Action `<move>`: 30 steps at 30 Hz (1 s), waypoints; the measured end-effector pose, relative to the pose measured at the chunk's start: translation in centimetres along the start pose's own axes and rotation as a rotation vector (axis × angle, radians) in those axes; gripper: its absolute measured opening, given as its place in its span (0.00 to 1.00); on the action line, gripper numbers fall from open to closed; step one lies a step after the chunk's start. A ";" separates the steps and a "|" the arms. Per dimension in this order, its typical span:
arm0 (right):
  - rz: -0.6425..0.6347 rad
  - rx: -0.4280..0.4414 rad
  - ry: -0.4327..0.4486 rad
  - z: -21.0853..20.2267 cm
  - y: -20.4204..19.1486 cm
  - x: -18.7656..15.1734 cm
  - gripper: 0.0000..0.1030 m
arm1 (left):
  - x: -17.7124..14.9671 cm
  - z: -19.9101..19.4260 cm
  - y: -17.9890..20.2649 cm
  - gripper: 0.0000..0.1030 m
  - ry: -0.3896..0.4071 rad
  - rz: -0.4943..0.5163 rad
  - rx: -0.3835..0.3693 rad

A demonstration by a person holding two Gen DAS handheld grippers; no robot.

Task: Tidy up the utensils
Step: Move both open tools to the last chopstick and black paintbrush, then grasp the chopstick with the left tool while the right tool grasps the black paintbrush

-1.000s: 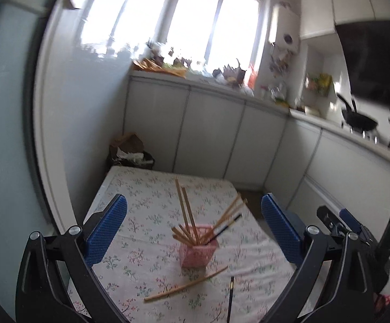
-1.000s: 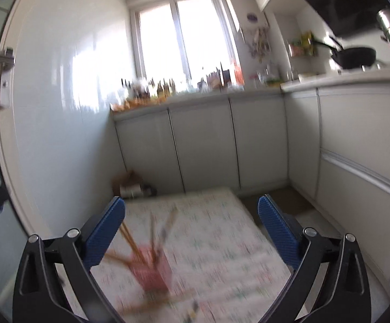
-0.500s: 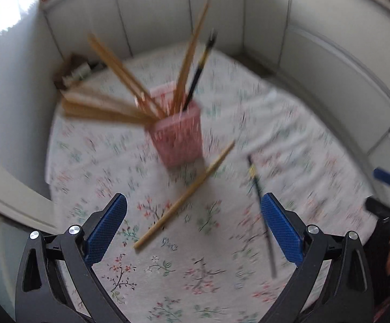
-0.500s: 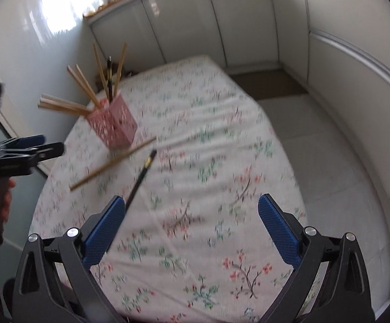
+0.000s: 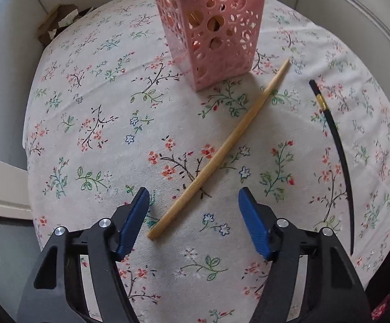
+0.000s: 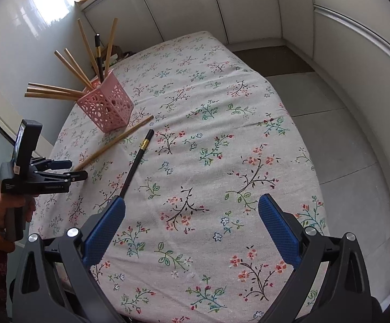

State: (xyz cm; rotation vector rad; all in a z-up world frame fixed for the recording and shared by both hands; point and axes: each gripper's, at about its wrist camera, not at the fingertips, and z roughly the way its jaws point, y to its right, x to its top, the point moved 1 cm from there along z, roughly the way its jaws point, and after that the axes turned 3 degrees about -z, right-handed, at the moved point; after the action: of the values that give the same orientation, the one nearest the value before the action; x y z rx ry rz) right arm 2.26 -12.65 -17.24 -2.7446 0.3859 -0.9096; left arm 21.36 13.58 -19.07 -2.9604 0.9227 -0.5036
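Pink holder (image 5: 213, 31) ahead of the left tool (image 5: 193, 210) already carries most chopsticks, while 1 wooden chopstick (image 5: 222, 148) between its wide, empty jaws and 1 black chopstick (image 5: 337, 148) to its right lie loose on the worktop (image 5: 87, 123); the right tool (image 6: 192, 218) gapes empty.

**Around the table**

A floral tablecloth (image 6: 222, 161) covers the table. White cabinet doors (image 6: 184, 8) line the far and right walls, above a grey tiled floor (image 6: 337, 134). Crumpled brown paper (image 5: 57, 18) sits beyond the table's far corner.
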 end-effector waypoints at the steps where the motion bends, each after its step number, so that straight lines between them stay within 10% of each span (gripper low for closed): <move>1: 0.000 0.001 0.000 0.0 -0.1 0.1 0.94 | 0.1 -0.1 0.1 0.64 0.002 0.007 0.000; 7: 0.002 -0.004 0.016 -0.3 -0.3 0.8 0.94 | 0.8 -1.0 3.9 0.65 0.046 0.158 0.063; 14: 0.019 -0.006 -0.004 0.1 0.4 0.8 0.94 | 2.6 0.7 3.3 0.63 0.025 0.087 0.064; 19: 0.019 0.005 -0.029 1.0 0.1 1.3 0.94 | 3.0 0.5 3.6 0.14 -0.051 0.040 -0.068; 30: -0.104 -0.038 -0.231 8.0 -5.1 6.6 0.92 | -4.4 -2.5 5.2 0.07 -0.095 0.036 -0.066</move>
State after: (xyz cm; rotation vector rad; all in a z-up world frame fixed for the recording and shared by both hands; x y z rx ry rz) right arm 13.13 -8.90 -18.38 -2.8862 0.2225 -0.6023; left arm 14.33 11.93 -18.55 -2.9894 0.9994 -0.3342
